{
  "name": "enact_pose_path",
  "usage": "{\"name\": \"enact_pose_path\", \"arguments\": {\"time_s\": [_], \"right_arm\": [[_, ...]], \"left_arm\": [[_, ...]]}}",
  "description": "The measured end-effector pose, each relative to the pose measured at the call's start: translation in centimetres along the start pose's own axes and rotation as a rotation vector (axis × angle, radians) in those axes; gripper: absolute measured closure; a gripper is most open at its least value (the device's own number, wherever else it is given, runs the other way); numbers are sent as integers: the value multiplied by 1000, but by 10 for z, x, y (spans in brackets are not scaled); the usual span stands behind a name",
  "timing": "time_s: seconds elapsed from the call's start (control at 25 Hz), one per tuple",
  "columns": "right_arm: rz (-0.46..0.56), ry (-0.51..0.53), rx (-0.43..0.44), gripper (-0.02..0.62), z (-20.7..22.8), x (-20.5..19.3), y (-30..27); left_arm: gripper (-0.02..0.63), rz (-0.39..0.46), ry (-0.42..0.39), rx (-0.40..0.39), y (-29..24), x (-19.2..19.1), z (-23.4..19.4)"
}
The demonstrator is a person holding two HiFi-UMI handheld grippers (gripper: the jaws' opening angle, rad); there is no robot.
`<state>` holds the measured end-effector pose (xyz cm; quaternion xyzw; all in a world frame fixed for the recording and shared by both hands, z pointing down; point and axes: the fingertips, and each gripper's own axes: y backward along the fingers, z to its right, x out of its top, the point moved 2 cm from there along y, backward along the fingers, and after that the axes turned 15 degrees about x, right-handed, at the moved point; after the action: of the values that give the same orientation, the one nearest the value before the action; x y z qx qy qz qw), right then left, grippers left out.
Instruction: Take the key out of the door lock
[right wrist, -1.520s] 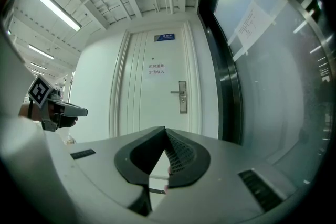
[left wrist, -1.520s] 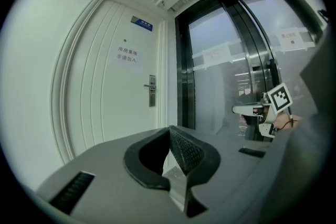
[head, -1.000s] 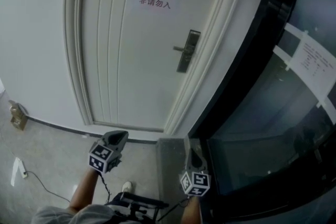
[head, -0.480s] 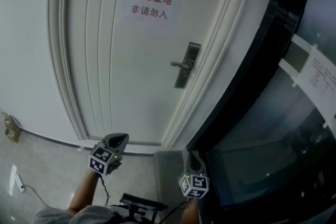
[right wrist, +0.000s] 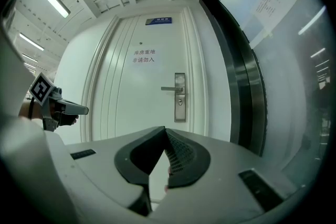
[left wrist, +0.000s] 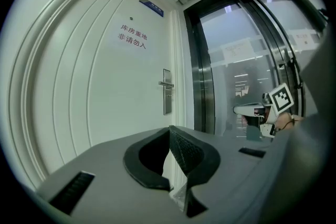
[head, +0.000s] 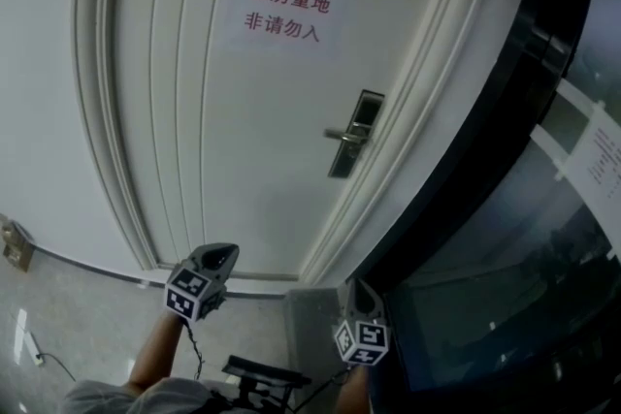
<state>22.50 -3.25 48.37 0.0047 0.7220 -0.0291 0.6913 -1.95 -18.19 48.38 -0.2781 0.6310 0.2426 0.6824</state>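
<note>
Key: we can't make it out in any view, too small and far off. We see only the lock it belongs to.
Lock look: tall narrow metal plate (head: 345, 155), silver-grey w/ a darker panel at the top. A handle (head: 342, 135) crosses its upper half, and a small round keyhole (right wrist: 180, 103) sits just under the handle.
Lock place: on the white door (head: 243, 160), close to its right edge, approx. mid-height. It's below and right of the paper sign (head: 283, 10) w/ red print, far ahead of both tongs.
Long axis: plate stands upright, long axis running top to bottom of the door. The handle lies level, its free end pointing left toward the door's middle.
Key direction: we can't tell.
Left tongs (head: 223, 253): closed, pads meeting at the tip, nothing btw them. They're aimed at the door, well apart from it.
Right tongs (head: 355, 286): closed too, pads together, empty. They're near the right door frame, just beside the dark glass wall (head: 524, 257).
Tongs together: side by side, apart from each other, both near us and low in the head view.
Floor (head: 58, 325): grey, at near left, w/ a thin cable lying on it.
</note>
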Motion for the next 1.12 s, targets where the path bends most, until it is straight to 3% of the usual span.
{"name": "enact_pose_path", "arguments": {"time_s": [0.6, 1.12], "right_arm": [[-34, 20, -7, 590, 12, 0, -46], [-47, 30, 25, 589, 63, 8, -113]], "left_arm": [[614, -10, 31, -20, -52, -7, -21], [614, -20, 35, -10, -130, 4, -29]]}}
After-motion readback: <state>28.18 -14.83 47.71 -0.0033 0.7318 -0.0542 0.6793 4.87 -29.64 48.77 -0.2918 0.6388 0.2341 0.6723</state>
